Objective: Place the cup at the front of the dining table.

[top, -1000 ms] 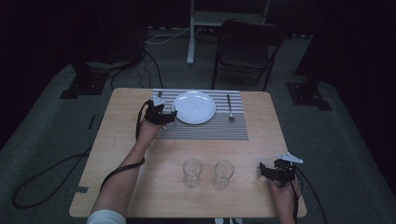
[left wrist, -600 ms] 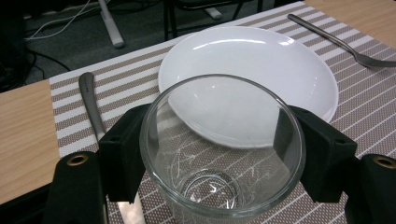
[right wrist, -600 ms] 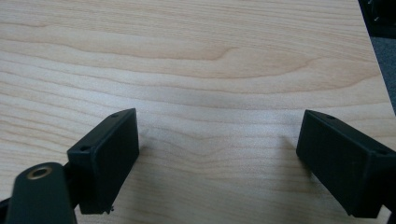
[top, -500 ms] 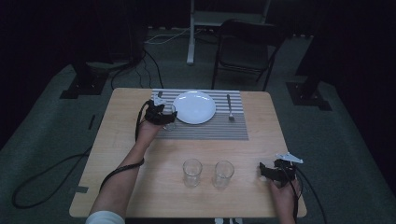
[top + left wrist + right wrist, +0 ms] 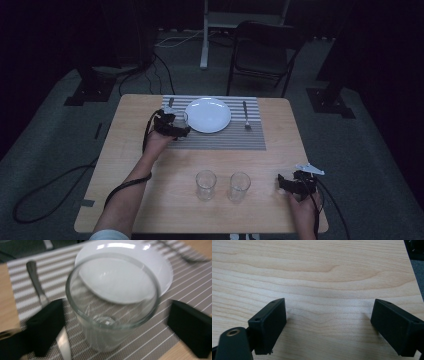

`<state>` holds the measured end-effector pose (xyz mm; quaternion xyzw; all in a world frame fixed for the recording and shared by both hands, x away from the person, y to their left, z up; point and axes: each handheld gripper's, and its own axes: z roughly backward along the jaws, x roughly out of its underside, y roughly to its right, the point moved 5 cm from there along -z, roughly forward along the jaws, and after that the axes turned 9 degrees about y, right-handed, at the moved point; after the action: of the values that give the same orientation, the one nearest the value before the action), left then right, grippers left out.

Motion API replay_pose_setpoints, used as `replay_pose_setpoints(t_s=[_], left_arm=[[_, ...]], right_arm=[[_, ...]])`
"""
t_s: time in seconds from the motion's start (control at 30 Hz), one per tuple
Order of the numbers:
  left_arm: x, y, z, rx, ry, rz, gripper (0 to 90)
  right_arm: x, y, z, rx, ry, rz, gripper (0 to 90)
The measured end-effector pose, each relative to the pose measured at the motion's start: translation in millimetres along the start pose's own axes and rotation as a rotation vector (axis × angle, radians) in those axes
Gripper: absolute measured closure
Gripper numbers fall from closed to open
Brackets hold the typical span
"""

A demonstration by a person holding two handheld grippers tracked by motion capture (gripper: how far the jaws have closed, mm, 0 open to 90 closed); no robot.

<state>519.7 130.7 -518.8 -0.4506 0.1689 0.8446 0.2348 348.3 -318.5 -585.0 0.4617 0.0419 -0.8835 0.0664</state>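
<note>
Your left gripper (image 5: 112,325) has just been opening; its fingers (image 5: 46,327) stand spread around the glass (image 5: 112,302), clear of it. Your right gripper (image 5: 328,327) rests spread on the surface (image 5: 317,270).

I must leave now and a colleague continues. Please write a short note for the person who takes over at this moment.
Left claw: jaws have just been opening, clear of the glass that stands between them on the placemat, left of the plate.
Right claw: open, nothing held, over bare table.
Done: one glass set down.
Left: probably the two glasses at the near edge.
</note>
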Motion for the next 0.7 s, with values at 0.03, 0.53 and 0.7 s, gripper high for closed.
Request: replay_pose_setpoints(t_s=[0.03,0.53,0.7], left_arm=[[2.8,0.5,-0.2,-0.010,-0.004,-0.008,0.1],[31.1,1.0,16.8,-0.070,-0.048,-0.046,0.2],[39.1,3.1,26.4,-0.075,-0.064,-0.045,0.2]], right_arm=[[0.0,0.0,0.0,0.000,0.000,0.000,12.7],[0.0,0.0,0.0,0.000,0.000,-0.001,12.8],[0.0,0.0,0.0,0.000,0.001,0.000,12.8]])
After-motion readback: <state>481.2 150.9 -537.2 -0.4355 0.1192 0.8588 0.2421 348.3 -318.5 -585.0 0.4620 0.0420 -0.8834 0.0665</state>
